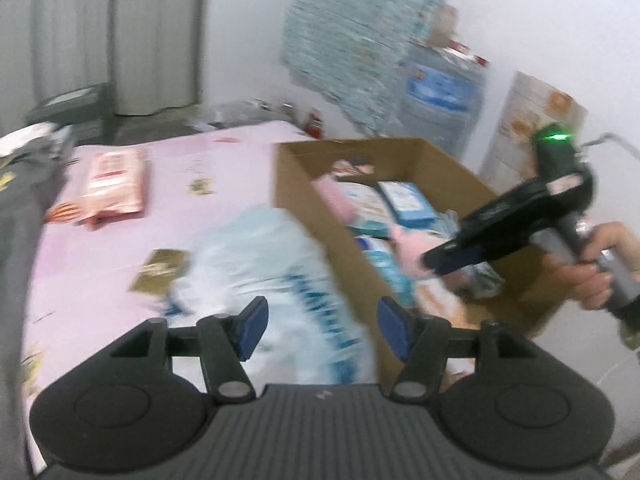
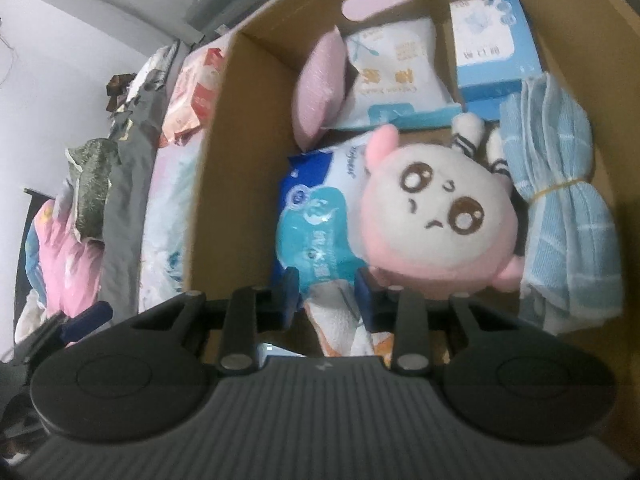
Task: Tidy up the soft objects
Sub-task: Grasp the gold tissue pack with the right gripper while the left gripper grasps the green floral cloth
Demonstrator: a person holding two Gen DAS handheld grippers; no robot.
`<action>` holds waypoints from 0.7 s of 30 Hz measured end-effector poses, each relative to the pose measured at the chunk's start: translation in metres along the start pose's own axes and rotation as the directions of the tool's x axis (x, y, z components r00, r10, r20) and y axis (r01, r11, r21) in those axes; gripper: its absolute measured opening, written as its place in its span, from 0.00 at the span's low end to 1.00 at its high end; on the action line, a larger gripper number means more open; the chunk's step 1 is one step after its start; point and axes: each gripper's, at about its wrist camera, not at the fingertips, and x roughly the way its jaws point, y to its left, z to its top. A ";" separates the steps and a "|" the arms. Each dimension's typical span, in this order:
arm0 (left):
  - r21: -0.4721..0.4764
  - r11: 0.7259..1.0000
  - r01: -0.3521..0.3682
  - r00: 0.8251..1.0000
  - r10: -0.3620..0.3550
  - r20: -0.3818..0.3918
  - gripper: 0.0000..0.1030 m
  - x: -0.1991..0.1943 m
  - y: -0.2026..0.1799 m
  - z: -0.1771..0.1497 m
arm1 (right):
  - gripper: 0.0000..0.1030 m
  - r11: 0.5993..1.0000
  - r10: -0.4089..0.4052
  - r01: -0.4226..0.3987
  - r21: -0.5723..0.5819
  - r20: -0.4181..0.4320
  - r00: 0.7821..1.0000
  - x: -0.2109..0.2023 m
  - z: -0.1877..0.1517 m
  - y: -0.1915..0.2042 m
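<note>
A cardboard box [image 1: 296,176] stands on the pink bed; its inside wall shows in the right wrist view [image 2: 240,128]. Inside lie a pink plush toy [image 2: 436,212], a blue-white tissue pack [image 2: 316,224], a white-blue wipes pack [image 2: 392,76], a pink pouch [image 2: 320,92], a blue carton [image 2: 492,40] and a bundled blue cloth [image 2: 560,208]. My right gripper [image 2: 326,296] is open and empty above the tissue pack, inside the box; it also shows in the left wrist view [image 1: 448,258]. My left gripper [image 1: 320,328] is open over a blurred white-blue soft pack [image 1: 276,256] beside the box.
A pink-red packet [image 1: 112,184] and a small brown card [image 1: 160,270] lie on the pink sheet [image 1: 224,168]. A water jug [image 1: 436,100] and hanging cloth [image 1: 356,32] stand behind the box. Grey and pink bedding [image 2: 120,208] is piled along the wall.
</note>
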 end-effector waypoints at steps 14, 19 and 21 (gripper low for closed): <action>-0.046 0.941 -0.335 0.942 0.334 -0.039 0.63 -0.008 0.085 -0.062 | 0.52 0.962 0.148 -0.149 -0.228 -0.021 0.989 0.015 0.030 0.138; -0.084 0.922 -0.378 0.923 0.368 -0.113 0.63 0.012 0.108 -0.076 | 0.62 0.944 0.131 -0.157 -0.291 -0.108 0.985 0.072 0.048 0.198; -0.093 0.914 -0.395 0.915 0.383 -0.128 0.63 0.018 0.116 -0.080 | 0.71 0.931 0.113 -0.155 -0.331 -0.143 0.983 0.098 0.057 0.222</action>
